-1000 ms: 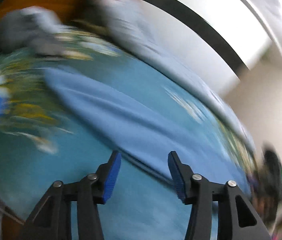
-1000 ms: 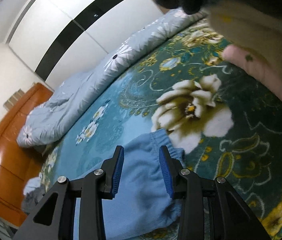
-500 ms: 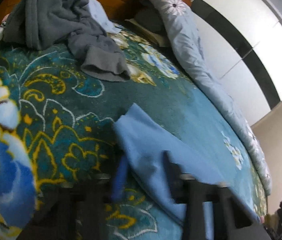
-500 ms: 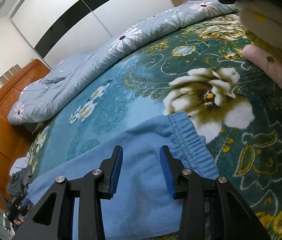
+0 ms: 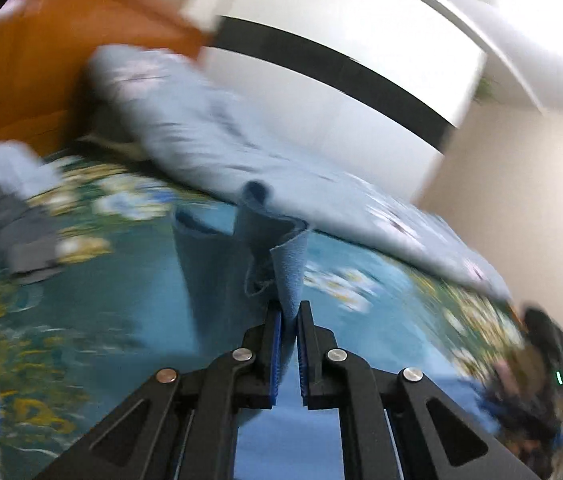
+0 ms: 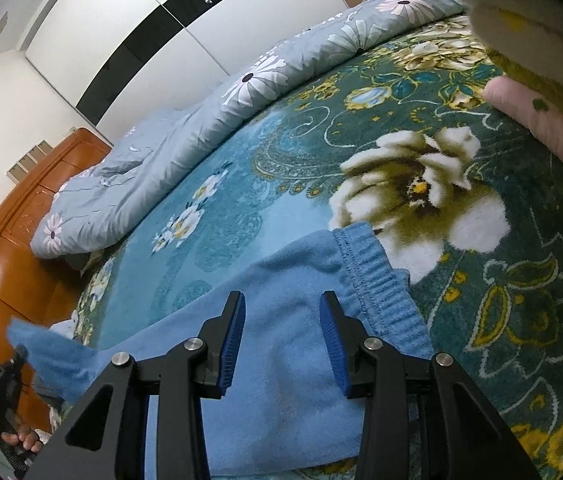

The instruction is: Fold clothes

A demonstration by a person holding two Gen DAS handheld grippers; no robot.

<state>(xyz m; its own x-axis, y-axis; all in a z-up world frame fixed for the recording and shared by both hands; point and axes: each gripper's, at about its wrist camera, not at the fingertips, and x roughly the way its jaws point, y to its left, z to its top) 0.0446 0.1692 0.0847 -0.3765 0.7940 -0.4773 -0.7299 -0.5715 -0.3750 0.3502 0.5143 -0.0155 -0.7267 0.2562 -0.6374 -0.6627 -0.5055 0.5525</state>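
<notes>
No readable writing shows. The left gripper (image 5: 289, 320) is clamped on a hem of the blue fleece trousers (image 6: 289, 344), lifted off the floral blanket (image 6: 501, 280); the right gripper (image 6: 283, 320) hovers spread above their waistband

A home bedroom: a bed spread with a teal floral blanket (image 6: 361, 152), a grey daisy-print duvet (image 6: 209, 120) bunched along its far side, an orange wooden headboard (image 6: 5, 248) at left, white wardrobe doors (image 6: 153, 24) beyond.
</notes>
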